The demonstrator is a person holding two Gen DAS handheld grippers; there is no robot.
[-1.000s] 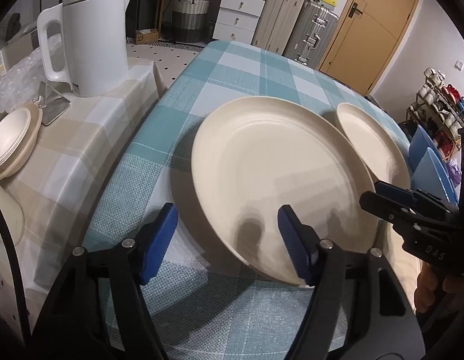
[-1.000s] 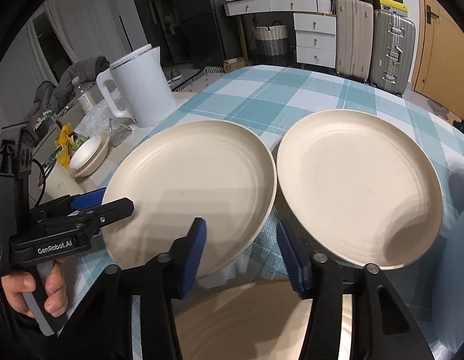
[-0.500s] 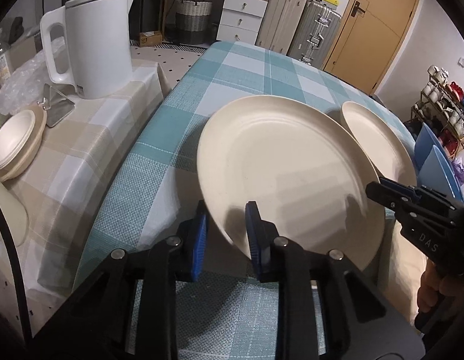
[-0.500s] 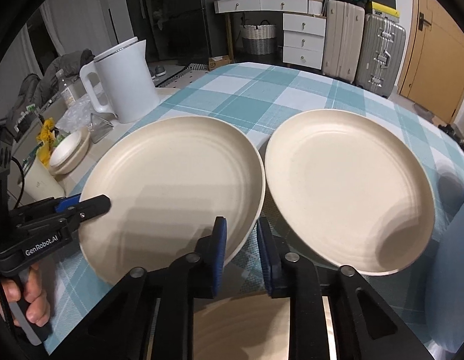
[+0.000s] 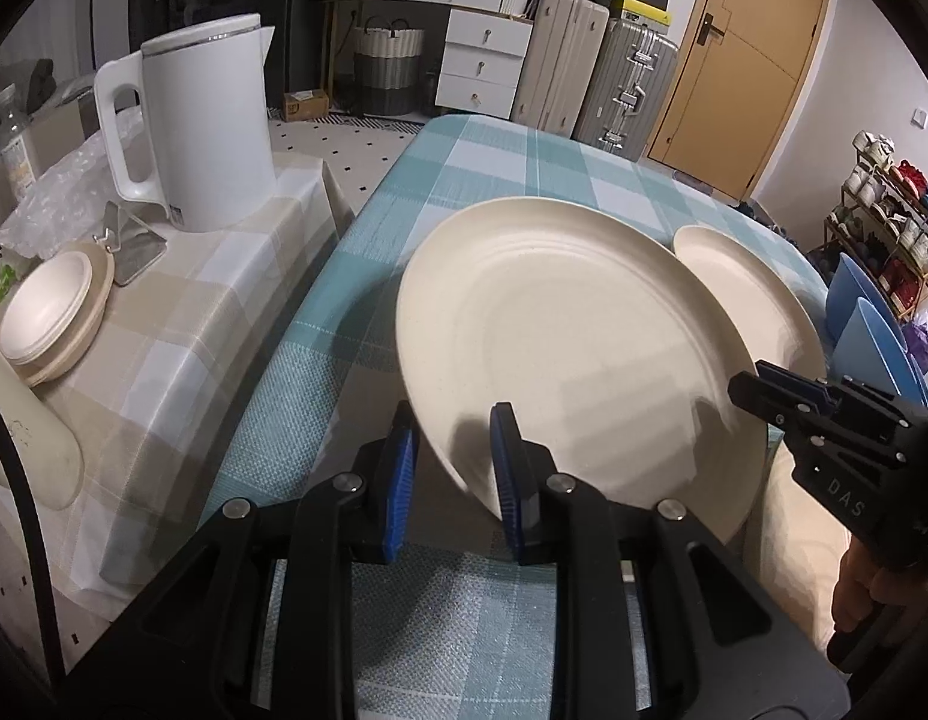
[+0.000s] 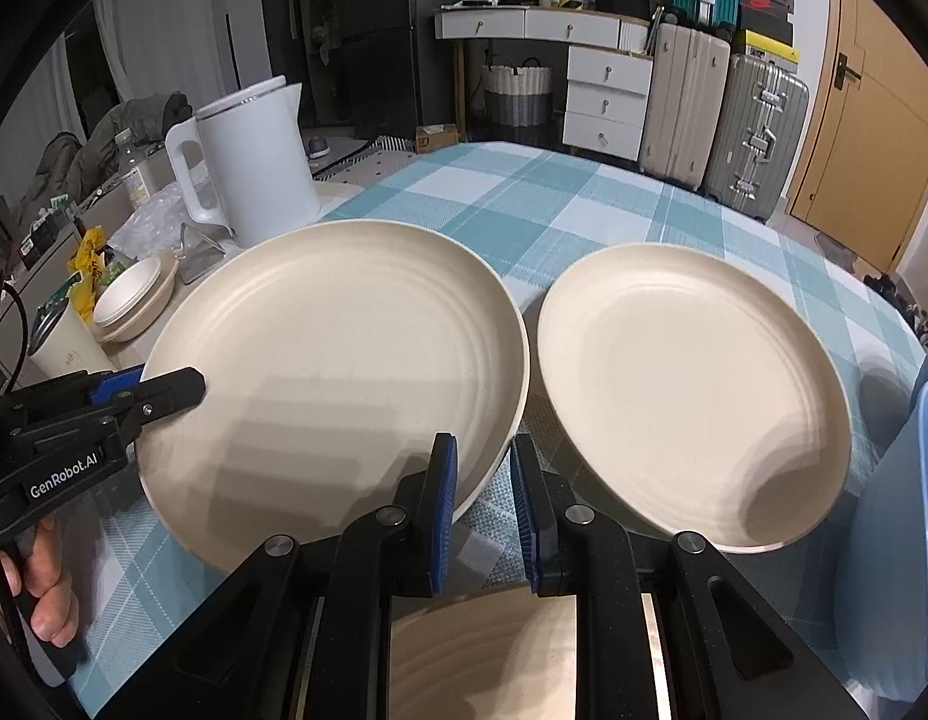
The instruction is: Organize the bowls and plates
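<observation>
A large cream plate (image 5: 559, 348) is lifted and tilted above the teal checked table (image 5: 481, 156). My left gripper (image 5: 455, 468) is shut on its near left rim. My right gripper (image 6: 484, 504) is shut on its right rim, and the plate fills the left of the right wrist view (image 6: 338, 384). A second cream plate (image 6: 691, 390) lies flat on the table to the right, also seen in the left wrist view (image 5: 745, 294). Another cream plate (image 6: 481, 654) lies below my right gripper.
A white kettle (image 5: 194, 126) stands on a beige checked side table (image 5: 182, 312) at the left, beside stacked cream bowls (image 5: 50, 318) and a metal stand (image 5: 131, 237). Blue bowls (image 5: 865, 330) stand at the right edge. Suitcases and drawers are behind.
Both grippers closed from open onto the large plate's rim. The plate has since lifted off the table and tilted.
</observation>
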